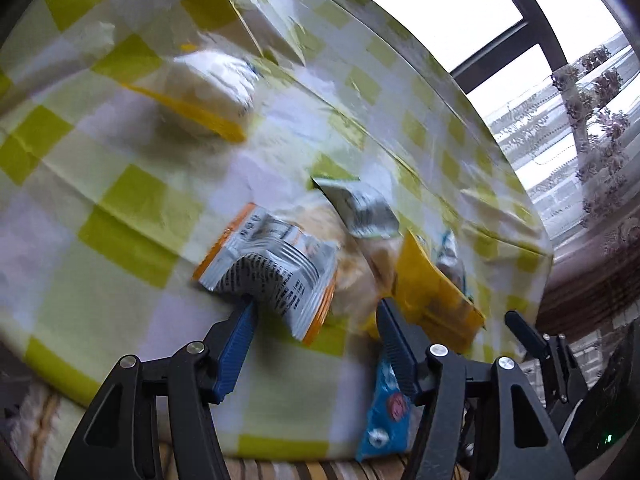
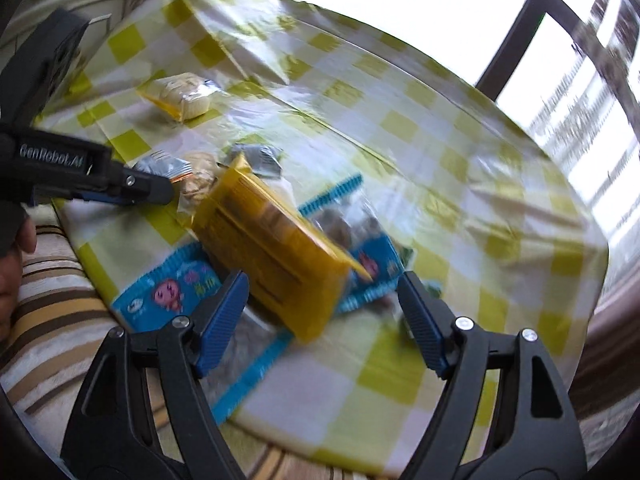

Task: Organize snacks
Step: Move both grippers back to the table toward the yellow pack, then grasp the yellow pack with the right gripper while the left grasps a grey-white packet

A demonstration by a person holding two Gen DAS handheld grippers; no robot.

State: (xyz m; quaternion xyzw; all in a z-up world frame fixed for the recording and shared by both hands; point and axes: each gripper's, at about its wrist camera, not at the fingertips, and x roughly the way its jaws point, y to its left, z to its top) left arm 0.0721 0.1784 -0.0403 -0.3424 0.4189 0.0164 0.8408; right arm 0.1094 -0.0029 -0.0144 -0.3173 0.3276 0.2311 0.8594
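- Yellow-green and white checked tablecloth covers the bench, creased along its folds.
- Brown-and-cream striped fabric lies below the bench's near edge.
- Dark-framed window glows bright behind.

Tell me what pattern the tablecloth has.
The tablecloth is checked in yellow-green, white and pale lilac; the right wrist view shows it best.

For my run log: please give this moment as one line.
left gripper: open, at orange-edged packet | right gripper: open, over yellow packet | pile unsorted
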